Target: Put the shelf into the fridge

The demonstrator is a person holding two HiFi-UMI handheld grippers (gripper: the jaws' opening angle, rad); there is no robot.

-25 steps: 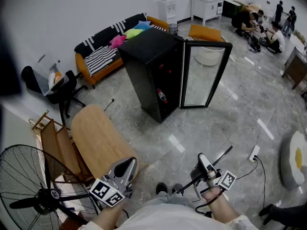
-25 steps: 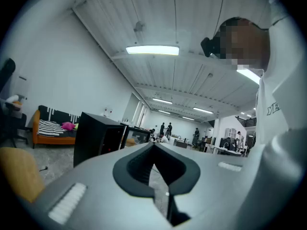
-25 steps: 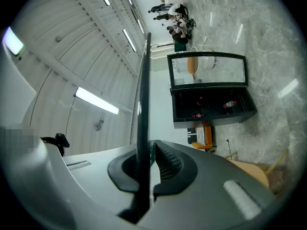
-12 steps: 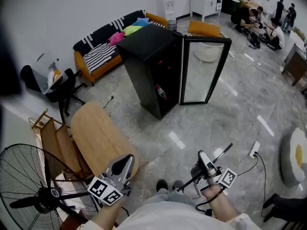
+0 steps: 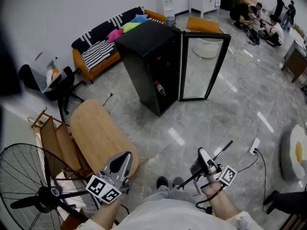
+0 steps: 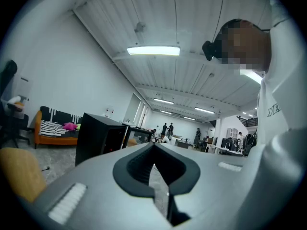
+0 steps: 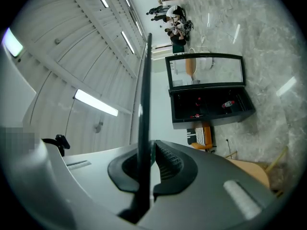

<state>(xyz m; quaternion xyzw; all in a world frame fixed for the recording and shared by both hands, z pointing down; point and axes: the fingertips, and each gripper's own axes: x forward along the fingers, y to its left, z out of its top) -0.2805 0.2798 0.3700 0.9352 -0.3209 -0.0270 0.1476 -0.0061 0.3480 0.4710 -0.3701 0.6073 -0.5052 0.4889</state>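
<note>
Right gripper view looks along the right gripper [image 7: 152, 153], whose ribbed black pads are clamped on a thin, dark, flat shelf panel [image 7: 145, 90]. The panel is seen edge-on. It runs as a narrow strip from below the jaws, between the pads, and far out past the fingertips. Beyond it stands the tall black fridge [image 7: 211, 107] with its glass door [image 7: 206, 71] swung wide open, well apart from the gripper across the grey marbled floor [image 7: 268, 42].

In the head view the right gripper [image 5: 202, 155] sits low, near the person's body. The shelf [image 5: 224, 149] shows as a slim dark bar crossing the jaws on a slant, one end up and to the right, the other down towards the person's legs. The fridge [image 5: 146, 61] is far ahead near the middle, and its open door [image 5: 202, 66] is on its right side.

The left gripper [image 5: 124, 157] hangs beside a round light wooden table [image 5: 98, 135]. In the left gripper view its jaws [image 6: 153, 150] are closed together with nothing between them, and the fridge [image 6: 98, 138] stands in the distance.
</note>
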